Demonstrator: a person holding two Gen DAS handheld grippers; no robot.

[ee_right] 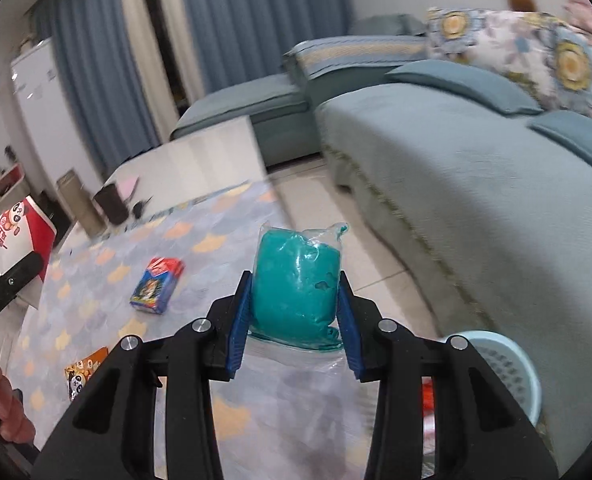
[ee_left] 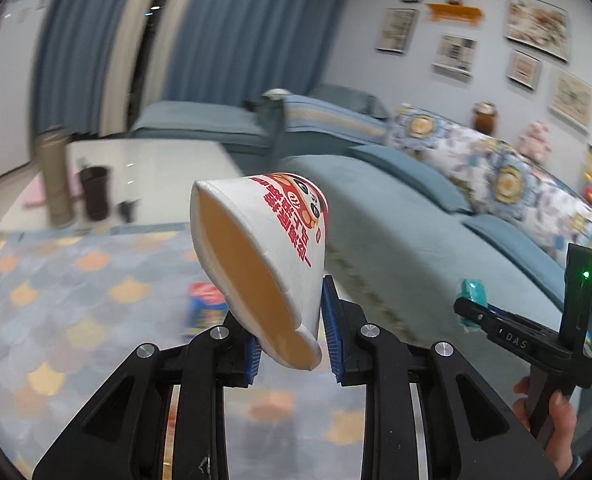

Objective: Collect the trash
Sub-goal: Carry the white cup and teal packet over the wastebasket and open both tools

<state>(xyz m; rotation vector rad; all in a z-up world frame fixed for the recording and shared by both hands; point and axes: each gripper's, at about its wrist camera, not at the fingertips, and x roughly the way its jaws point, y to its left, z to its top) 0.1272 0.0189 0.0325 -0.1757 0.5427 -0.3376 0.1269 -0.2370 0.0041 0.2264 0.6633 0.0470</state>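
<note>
A white noodle cup [ee_left: 264, 256] is clamped by its rim between the blue pads of the left tool [ee_left: 292, 344], tilted with its mouth to the left, above the patterned rug [ee_left: 56, 300]. A teal bag [ee_right: 296, 280] is gripped between the narrowly closed pads of the right tool [ee_right: 294, 320]. A blue carton [ee_right: 158, 284] lies on the rug to the left; an orange packet [ee_right: 82, 372] lies nearer. A pale blue basket [ee_right: 508, 364] is seen at near right, beside the sofa [ee_right: 476, 184].
</note>
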